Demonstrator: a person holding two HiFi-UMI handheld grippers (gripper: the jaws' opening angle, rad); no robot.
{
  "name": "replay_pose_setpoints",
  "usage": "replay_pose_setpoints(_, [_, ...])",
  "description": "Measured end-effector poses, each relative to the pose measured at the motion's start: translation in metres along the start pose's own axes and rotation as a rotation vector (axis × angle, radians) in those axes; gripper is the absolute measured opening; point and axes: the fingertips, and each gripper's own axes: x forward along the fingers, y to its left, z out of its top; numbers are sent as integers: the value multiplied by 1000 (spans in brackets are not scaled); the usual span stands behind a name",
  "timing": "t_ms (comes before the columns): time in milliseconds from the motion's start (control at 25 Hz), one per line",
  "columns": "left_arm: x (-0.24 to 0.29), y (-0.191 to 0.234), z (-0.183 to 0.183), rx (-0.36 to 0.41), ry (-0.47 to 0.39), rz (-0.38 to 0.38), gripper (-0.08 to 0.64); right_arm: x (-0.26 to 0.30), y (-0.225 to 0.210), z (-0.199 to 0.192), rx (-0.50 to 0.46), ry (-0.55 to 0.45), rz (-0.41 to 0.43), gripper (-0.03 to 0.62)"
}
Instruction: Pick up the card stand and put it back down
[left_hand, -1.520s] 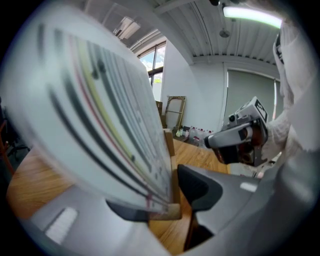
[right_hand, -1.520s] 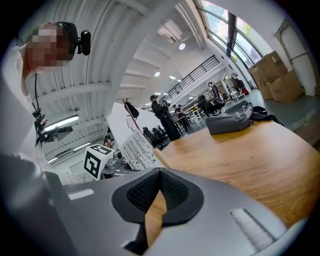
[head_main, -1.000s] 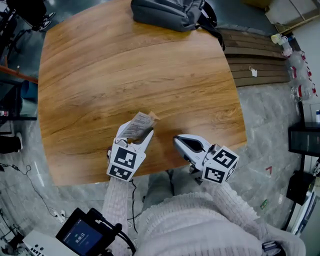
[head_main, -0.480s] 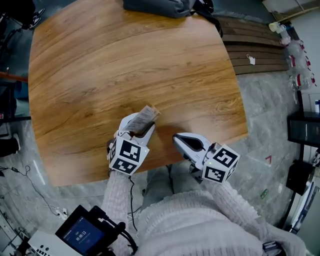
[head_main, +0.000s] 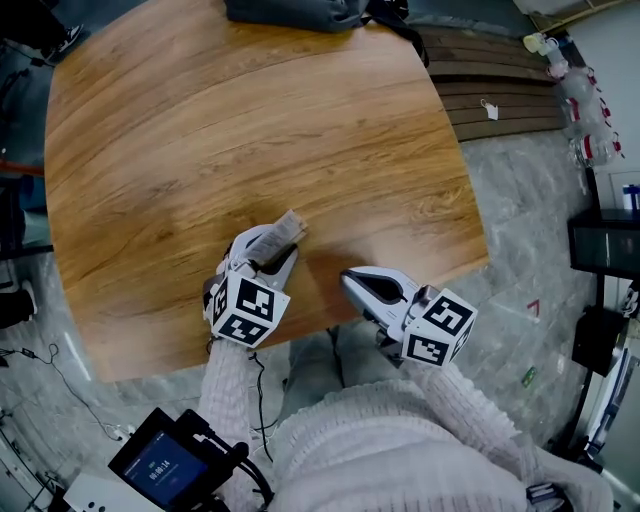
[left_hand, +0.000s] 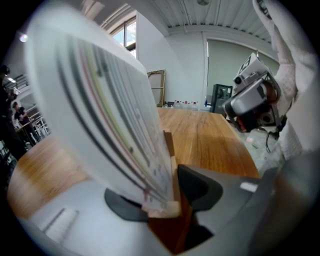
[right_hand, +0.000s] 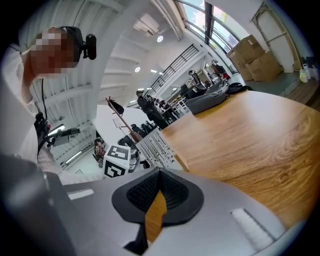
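The card stand (head_main: 276, 236), a small wooden base with a printed card in it, is near the front edge of the wooden table (head_main: 200, 120). My left gripper (head_main: 262, 258) is shut on it. In the left gripper view, the card (left_hand: 100, 110) leans over to the left and fills the view, and the wooden base (left_hand: 170, 150) is pinched between the dark pads. I cannot tell whether the stand touches the table. My right gripper (head_main: 352, 283) is to its right over the table edge, shut and empty; its view shows the pads (right_hand: 170, 192) together and the card stand (right_hand: 157, 147) beyond them.
A grey bag (head_main: 290, 10) lies at the table's far edge. Wooden planks (head_main: 500, 90) and bottles (head_main: 575, 90) are on the floor to the right. A device with a lit screen (head_main: 160, 470) sits low at the left, by my sleeve.
The head view has shifted. My left gripper, still gripping the card stand, has drawn slightly back toward the near table edge. The right gripper has stayed in place.
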Motion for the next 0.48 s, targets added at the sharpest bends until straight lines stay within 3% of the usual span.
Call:
replay_pose_setpoints(160, [0, -1, 0, -11, -18, -22, 189, -7, 1, -1, -6, 3, -9, -5])
replay_pose_setpoints(320, [3, -1, -2, 2, -21, 2, 198, -7, 2, -2, -9, 10, -4, -5])
replay_pose_setpoints(480, [-1, 3, 2, -59, -61, 30, 239, -6, 7, 2, -21, 11, 15, -5])
